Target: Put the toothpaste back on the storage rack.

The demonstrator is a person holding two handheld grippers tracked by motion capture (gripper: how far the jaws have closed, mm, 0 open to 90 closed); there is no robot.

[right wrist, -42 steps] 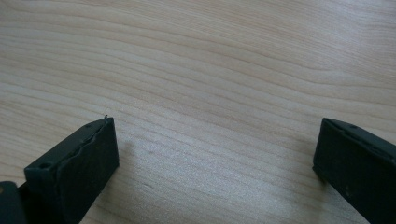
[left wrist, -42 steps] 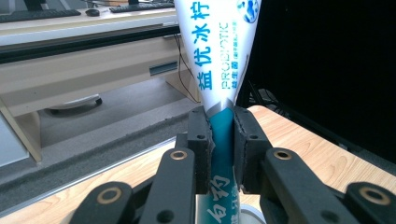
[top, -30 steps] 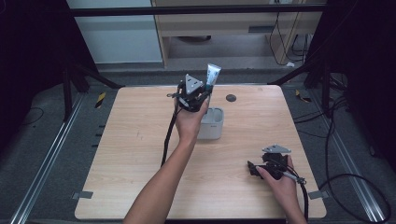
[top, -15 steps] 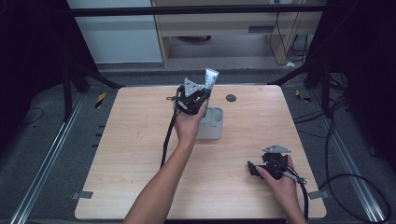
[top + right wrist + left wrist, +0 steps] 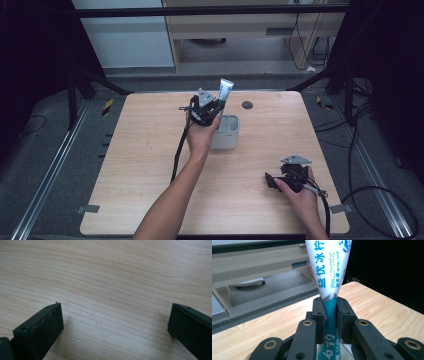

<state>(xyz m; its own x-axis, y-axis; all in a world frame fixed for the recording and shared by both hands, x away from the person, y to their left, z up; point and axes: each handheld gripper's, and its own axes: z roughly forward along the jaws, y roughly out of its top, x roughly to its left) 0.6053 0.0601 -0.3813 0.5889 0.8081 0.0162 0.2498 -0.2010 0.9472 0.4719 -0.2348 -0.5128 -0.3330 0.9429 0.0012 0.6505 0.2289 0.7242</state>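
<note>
Toothpaste tube point(image 5: 225, 90) clamped in left gripper point(image 5: 216, 106), poised over the grey cup point(image 5: 226, 132), not yet in; right gripper point(image 5: 272, 181) rests wide open, near right.

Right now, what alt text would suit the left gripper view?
A black claw pinches an upright white and teal toothpaste tube between its two pads, above a light wooden table. A beige cabinet stands behind.
</note>
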